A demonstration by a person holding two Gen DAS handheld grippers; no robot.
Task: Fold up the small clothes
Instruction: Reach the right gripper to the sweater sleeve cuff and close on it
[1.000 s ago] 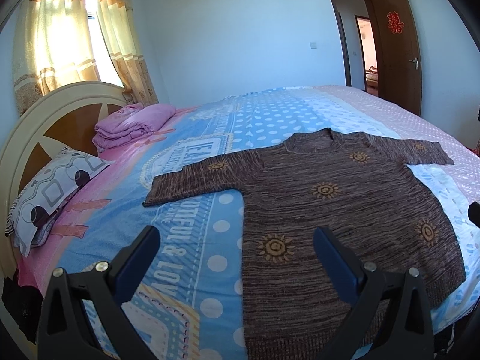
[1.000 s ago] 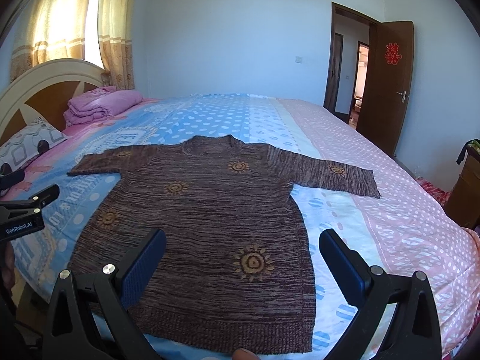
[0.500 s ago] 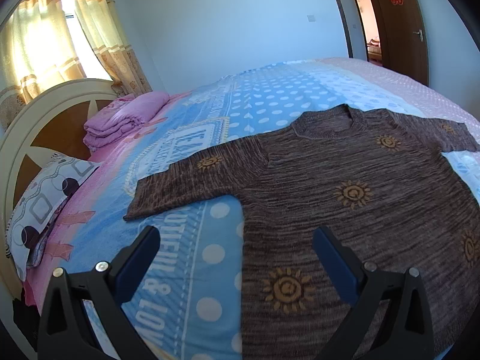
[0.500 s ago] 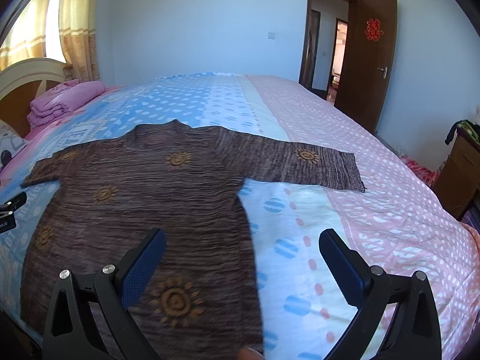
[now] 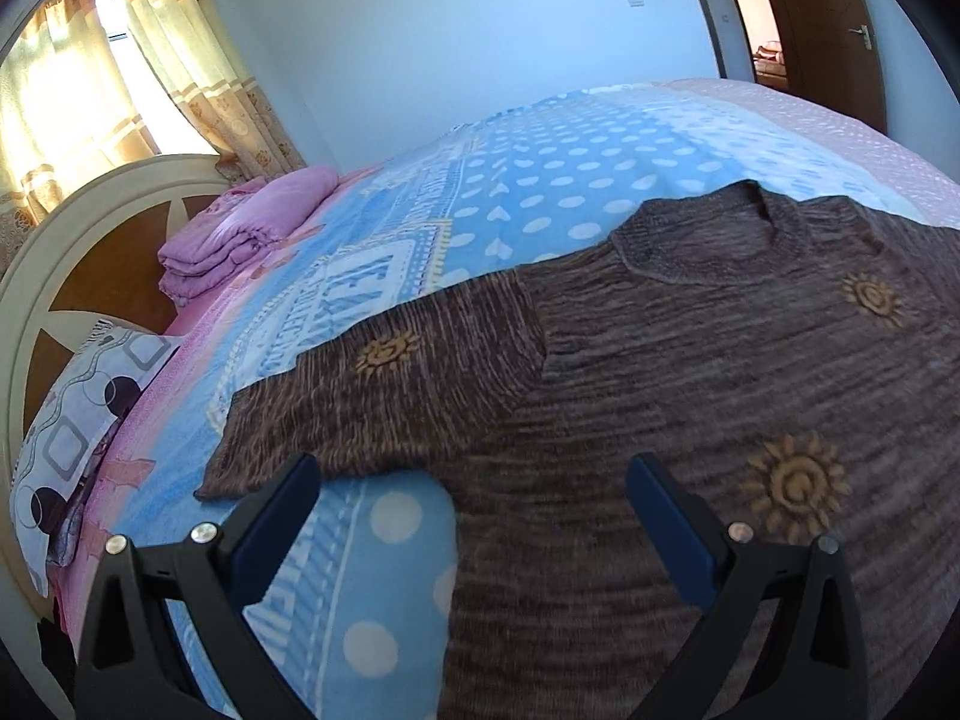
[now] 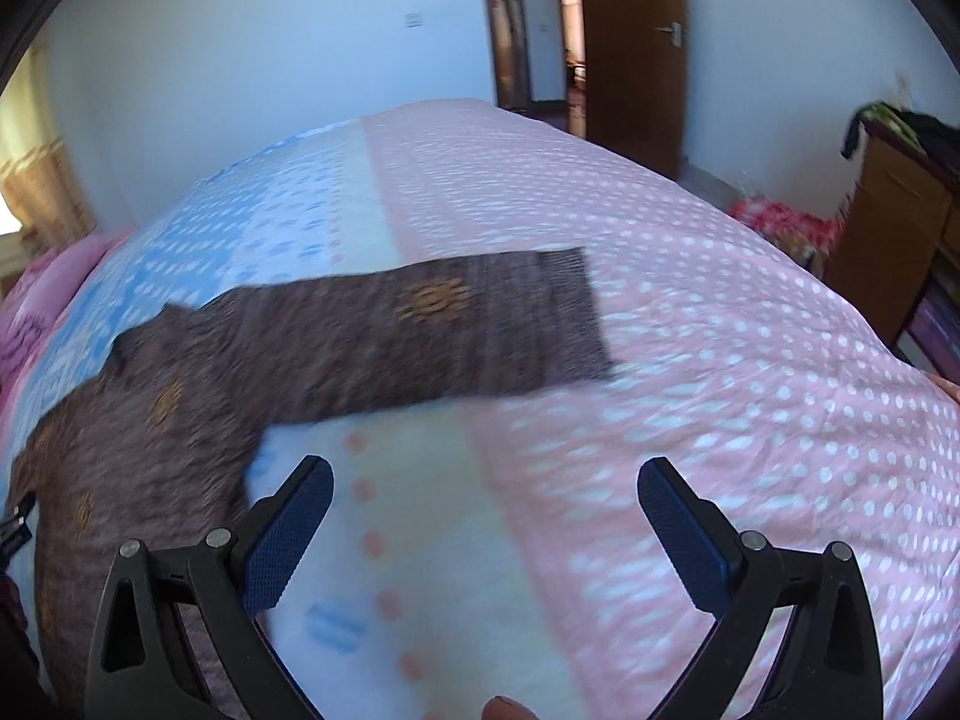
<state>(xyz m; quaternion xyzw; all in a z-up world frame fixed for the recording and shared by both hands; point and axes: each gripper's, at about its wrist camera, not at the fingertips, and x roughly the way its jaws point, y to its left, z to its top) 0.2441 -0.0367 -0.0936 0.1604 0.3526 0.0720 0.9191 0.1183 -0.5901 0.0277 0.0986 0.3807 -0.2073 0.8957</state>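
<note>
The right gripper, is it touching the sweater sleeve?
Apart. Right wrist view: the open right gripper frames bare bedspread, short of the sleeve.

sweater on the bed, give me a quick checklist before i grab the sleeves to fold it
1. Sweater lying flat, front up: ok.
2. Left sleeve spread out, nothing on it: ok.
3. Right sleeve spread out on the bedspread: ok.
4. Left gripper open, holding nothing: ok.
5. Right gripper open, holding nothing: ok.
6. Fingers touching cloth: cannot tell for the left; the right is over bare bedspread, short of its sleeve.
</note>
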